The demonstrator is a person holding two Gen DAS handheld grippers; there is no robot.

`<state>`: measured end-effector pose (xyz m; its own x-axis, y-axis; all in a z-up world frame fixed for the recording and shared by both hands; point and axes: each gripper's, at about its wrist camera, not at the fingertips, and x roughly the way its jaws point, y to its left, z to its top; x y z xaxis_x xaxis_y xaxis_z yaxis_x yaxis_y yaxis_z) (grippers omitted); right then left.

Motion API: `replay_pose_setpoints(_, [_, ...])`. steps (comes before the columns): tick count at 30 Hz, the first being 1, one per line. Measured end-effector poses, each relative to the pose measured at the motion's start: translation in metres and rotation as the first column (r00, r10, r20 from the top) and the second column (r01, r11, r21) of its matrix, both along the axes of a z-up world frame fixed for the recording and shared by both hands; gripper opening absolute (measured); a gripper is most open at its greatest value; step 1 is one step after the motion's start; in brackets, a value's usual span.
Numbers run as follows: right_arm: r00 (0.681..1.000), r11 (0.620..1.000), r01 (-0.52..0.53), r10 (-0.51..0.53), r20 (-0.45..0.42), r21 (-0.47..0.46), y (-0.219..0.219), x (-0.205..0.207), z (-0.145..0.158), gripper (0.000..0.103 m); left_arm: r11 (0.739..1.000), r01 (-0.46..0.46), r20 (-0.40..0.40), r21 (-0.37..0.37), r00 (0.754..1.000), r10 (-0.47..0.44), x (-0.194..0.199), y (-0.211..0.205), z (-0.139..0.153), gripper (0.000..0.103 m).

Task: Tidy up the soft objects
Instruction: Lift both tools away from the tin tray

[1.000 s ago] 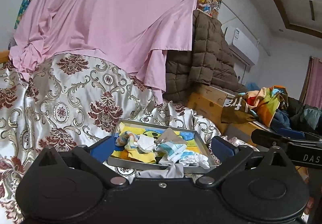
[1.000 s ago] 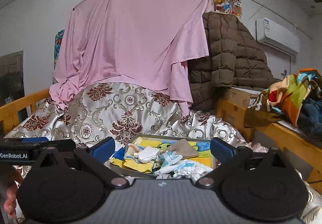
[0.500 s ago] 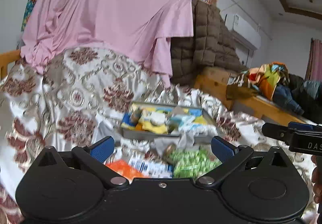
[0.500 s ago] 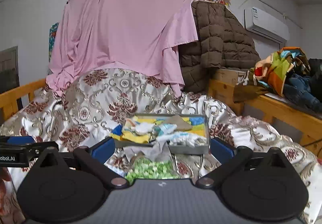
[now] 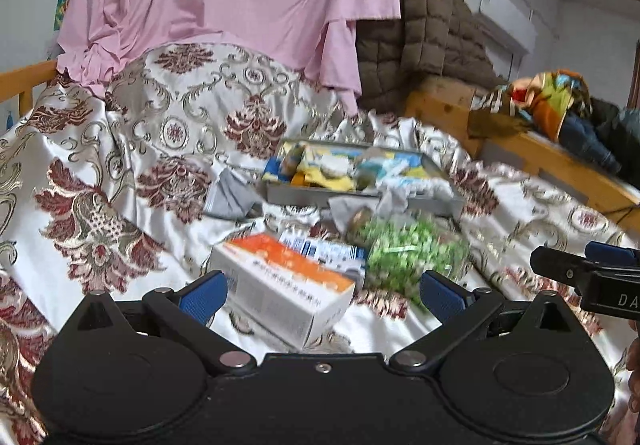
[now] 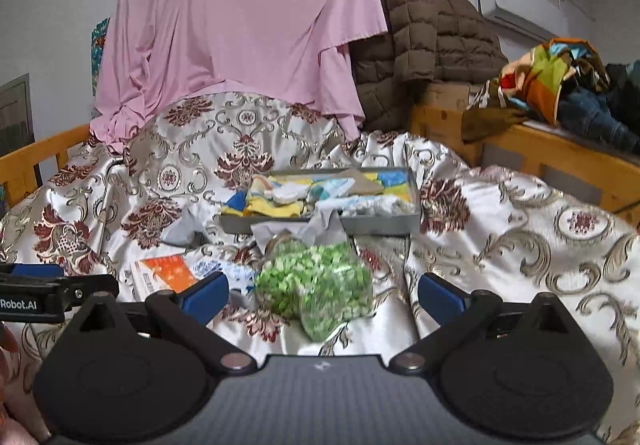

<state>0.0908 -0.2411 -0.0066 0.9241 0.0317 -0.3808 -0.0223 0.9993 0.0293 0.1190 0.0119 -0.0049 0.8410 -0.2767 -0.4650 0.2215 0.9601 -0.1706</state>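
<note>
The bed cover (image 6: pixel 500 229) is a glossy, satin-like cloth that catches the light in its folds. Far behind it hangs a matt pink sheet (image 6: pixel 248 25) of smooth cloth, with a quilted brown jacket (image 6: pixel 424 41) of puffy matt fabric to its right. The bed frame (image 6: pixel 560 161) at right is bare, pale wood. The tray (image 6: pixel 360 224) has dull grey walls, metal or card, and holds soft cloths (image 6: pixel 280 201). Near it lie a shiny clear plastic bag (image 6: pixel 320 285) of green bits and a smooth cardboard box (image 5: pixel 280 285). The gripper fingers (image 5: pixel 204 295) bear finely textured blue pads on matt black plastic.
</note>
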Motion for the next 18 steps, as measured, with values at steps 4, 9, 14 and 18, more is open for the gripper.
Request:
replay_pose_setpoints(4, [1.0, 1.0, 0.005, -0.004, -0.027, 0.013, 0.001, -0.004, -0.014, 0.103, 1.0, -0.005, -0.024, 0.02, 1.0, 0.005, 0.0, -0.003, -0.004, 0.102])
replay_pose_setpoints(9, [0.998, 1.0, 0.0, 0.001, -0.064, 0.015, 0.0, -0.006, -0.029, 0.103, 0.999, -0.003, -0.056, 0.048, 0.998, 0.005, 0.0, -0.009, -0.008, 0.102])
replay_pose_setpoints(14, [0.998, 1.0, 0.005, -0.003, -0.059, 0.029, -0.001, -0.008, -0.03, 0.103, 0.997, 0.015, -0.074, 0.077, 0.997, -0.01, 0.0, -0.016, -0.012, 0.102])
replay_pose_setpoints(18, [0.998, 0.999, 0.01, -0.008, -0.061, 0.035, -0.002, -0.006, -0.031, 0.103, 0.995, 0.025, -0.084, 0.096, 0.996, -0.017, 0.0, -0.02, -0.014, 0.102])
